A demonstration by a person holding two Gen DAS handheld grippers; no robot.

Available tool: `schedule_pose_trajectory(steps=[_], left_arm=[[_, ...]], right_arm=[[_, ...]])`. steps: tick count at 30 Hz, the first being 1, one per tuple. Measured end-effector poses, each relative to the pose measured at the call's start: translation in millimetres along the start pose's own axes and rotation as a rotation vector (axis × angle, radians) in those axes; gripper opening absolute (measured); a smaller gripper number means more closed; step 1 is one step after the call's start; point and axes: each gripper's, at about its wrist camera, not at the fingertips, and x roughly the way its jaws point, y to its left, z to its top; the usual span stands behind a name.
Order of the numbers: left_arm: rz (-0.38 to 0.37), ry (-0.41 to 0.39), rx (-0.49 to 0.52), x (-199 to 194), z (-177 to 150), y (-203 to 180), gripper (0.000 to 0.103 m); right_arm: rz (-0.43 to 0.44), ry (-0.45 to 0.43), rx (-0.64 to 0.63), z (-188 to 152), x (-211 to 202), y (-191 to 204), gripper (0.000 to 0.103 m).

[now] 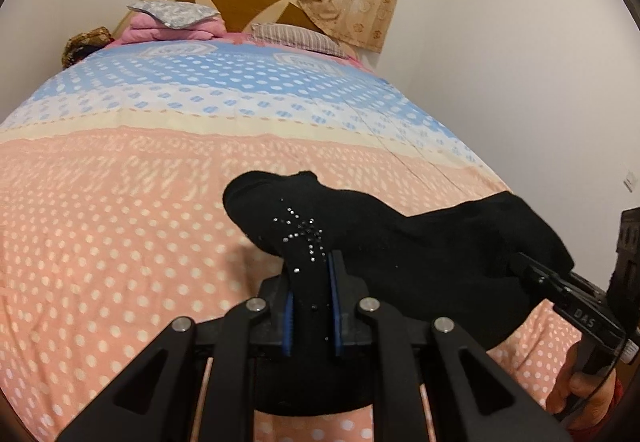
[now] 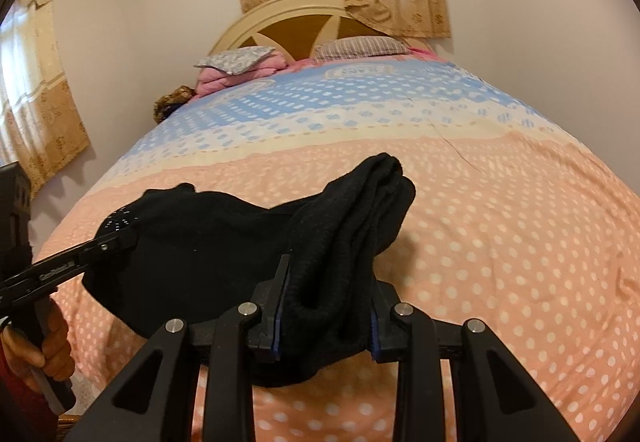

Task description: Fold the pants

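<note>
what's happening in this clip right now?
A person holds a handheld gripper in each hand and is working on black pants over a bed with a pink and blue dotted cover. The left gripper is shut on the part with rhinestone studs; the right gripper is shut on a thicker bunch of the fabric. The pants hang bunched between the two grippers, lifted above the cover rather than laid flat. No neat fold shows yet.
</note>
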Motion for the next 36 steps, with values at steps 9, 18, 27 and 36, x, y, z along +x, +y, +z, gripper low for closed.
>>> schedule_pose_trajectory(steps=[9,18,27,36], left_arm=[[0.088,-0.037,-0.022,-8.4,13.0,34.0,0.015],[0.184,-0.075,-0.040,-16.8,28.4,76.4,0.015],[0.312,-0.135,-0.048,-23.6,63.1,135.8,0.015],[0.442,-0.152,-0.072,-11.7,91.1,198.4,0.015]], right_arm=[[0.064,-0.025,-0.077,25.9,16.5,40.8,0.031],[0.135,-0.037,-0.137,50.1,46.9,90.0,0.031],[0.223,-0.055,-0.189,79.8,89.4,159.0,0.031],[0.296,-0.051,-0.159,112.0,157.1,222.2,0.031]])
